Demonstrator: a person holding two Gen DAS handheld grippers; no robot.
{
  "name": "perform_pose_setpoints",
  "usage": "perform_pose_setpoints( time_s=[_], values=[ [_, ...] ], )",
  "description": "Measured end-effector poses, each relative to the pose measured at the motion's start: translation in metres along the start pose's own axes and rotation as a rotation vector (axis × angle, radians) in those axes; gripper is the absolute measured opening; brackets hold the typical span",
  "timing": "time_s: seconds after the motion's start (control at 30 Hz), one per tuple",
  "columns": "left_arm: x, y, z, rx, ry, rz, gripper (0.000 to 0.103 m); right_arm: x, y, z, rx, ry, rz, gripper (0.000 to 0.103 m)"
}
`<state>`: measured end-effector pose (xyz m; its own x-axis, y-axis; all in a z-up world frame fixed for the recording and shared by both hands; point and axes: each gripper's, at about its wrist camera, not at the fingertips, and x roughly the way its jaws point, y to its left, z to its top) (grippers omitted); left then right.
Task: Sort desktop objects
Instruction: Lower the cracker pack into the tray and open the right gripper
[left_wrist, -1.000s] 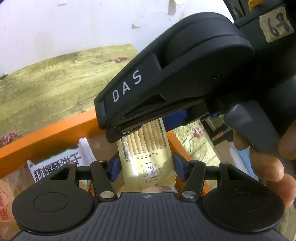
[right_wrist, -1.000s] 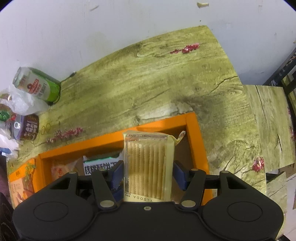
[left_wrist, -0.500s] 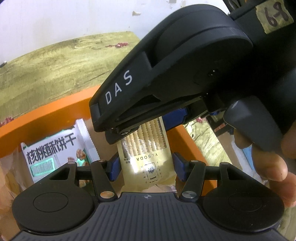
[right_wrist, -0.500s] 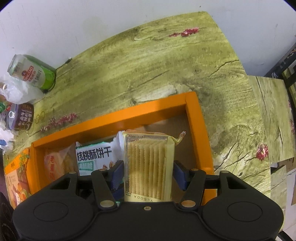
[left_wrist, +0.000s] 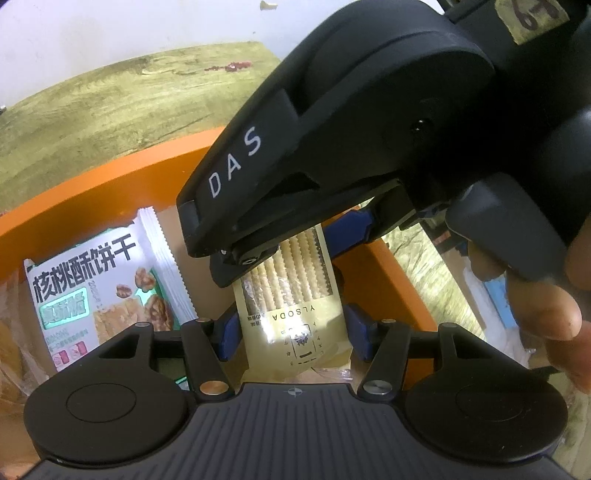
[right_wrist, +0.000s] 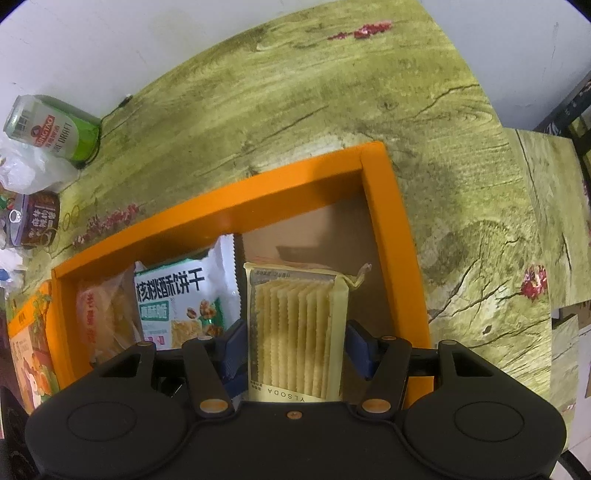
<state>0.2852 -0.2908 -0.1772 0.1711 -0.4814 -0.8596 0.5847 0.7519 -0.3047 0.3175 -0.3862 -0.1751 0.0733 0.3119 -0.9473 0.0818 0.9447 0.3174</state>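
A yellow soda cracker pack (right_wrist: 299, 325) hangs over the right end of an orange box (right_wrist: 229, 206), and both grippers hold it. My right gripper (right_wrist: 295, 350) is shut on its upper part, blue pads pressed to both sides. In the left wrist view my left gripper (left_wrist: 291, 332) is shut on the lower, printed end of the cracker pack (left_wrist: 288, 295). The right gripper's black housing (left_wrist: 369, 110) looms directly above, held by a hand (left_wrist: 546, 306). Below the pack the box floor is bare cardboard.
Inside the box lie a white walnut biscuit pack (right_wrist: 177, 306) and a clear bread bag (right_wrist: 103, 317), left of the crackers. On the green wood-print table stand a green can (right_wrist: 48, 129), a brown tin (right_wrist: 38, 218) and a plastic bag (right_wrist: 29, 173). A printed carton (right_wrist: 29, 350) sits left of the box.
Both grippers have sunk toward the box with the cracker pack still held between them. The box and the walnut biscuit pack now fill more of both views.
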Motion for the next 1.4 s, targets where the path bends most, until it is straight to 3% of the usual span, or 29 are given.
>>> perform_pose_setpoints(
  time_s=[0.43, 1.13, 1.4],
  values=[
    [0.003, 0.003, 0.000, -0.003, 0.002, 0.004, 0.060, 0.006, -0.003, 0.002, -0.023, 0.020, 0.001, 0.055],
    [-0.009, 0.016, -0.003, -0.015, 0.019, 0.003, 0.079, 0.010, -0.002, 0.004, -0.037, 0.042, 0.016, 0.055],
    [-0.017, 0.017, -0.006, 0.007, 0.026, -0.003, 0.080, 0.009, -0.003, 0.003, -0.020, 0.038, 0.024, 0.059]
  ],
)
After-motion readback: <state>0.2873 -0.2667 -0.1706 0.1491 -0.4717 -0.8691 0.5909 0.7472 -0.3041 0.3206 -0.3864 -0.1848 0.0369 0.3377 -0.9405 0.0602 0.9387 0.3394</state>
